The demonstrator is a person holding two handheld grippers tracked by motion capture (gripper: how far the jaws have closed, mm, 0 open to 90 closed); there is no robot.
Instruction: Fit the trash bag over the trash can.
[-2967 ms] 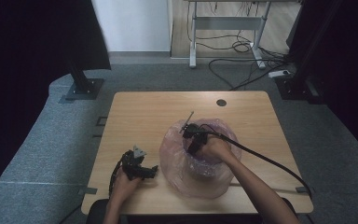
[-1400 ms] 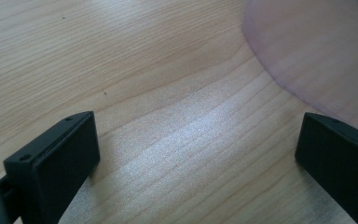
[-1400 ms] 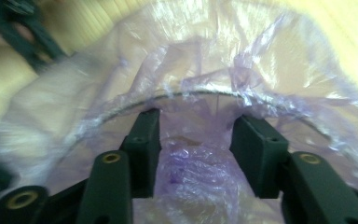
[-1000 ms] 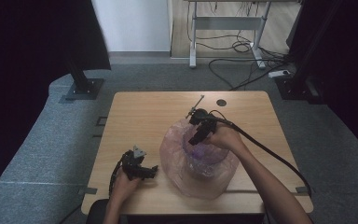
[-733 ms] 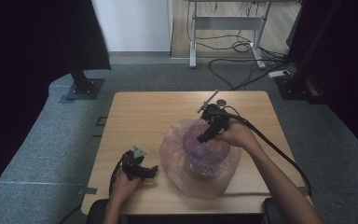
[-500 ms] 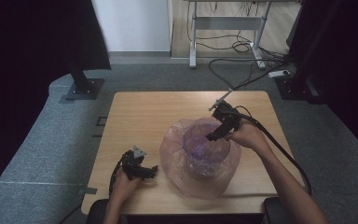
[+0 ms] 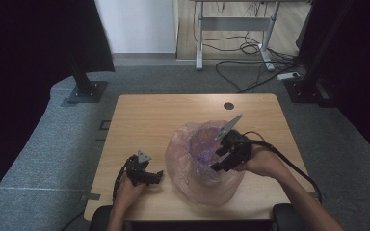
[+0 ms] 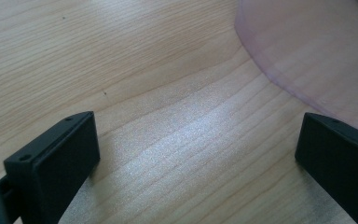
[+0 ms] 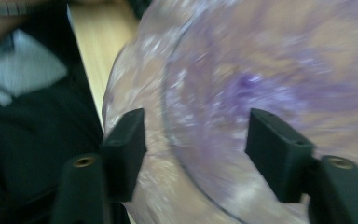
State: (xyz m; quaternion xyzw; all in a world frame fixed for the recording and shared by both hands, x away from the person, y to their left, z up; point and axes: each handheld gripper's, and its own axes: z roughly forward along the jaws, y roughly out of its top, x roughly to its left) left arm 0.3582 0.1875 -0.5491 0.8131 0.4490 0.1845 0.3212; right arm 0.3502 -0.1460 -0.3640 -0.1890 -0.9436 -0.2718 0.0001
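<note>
Right gripper [image 9: 196, 154] jaws parted astride blurred purple bag [image 9: 261, 79] rim.

— Where is there room to pass on the table [image 7: 173, 115]?
— The far half lies bare. The plastic bag [image 7: 192, 168] blocks the near middle, between both grippers.

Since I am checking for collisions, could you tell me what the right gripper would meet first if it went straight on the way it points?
Most likely the pink plastic bag: the right gripper has its open jaws astride the bag's rim, though blur hides the depth.
</note>
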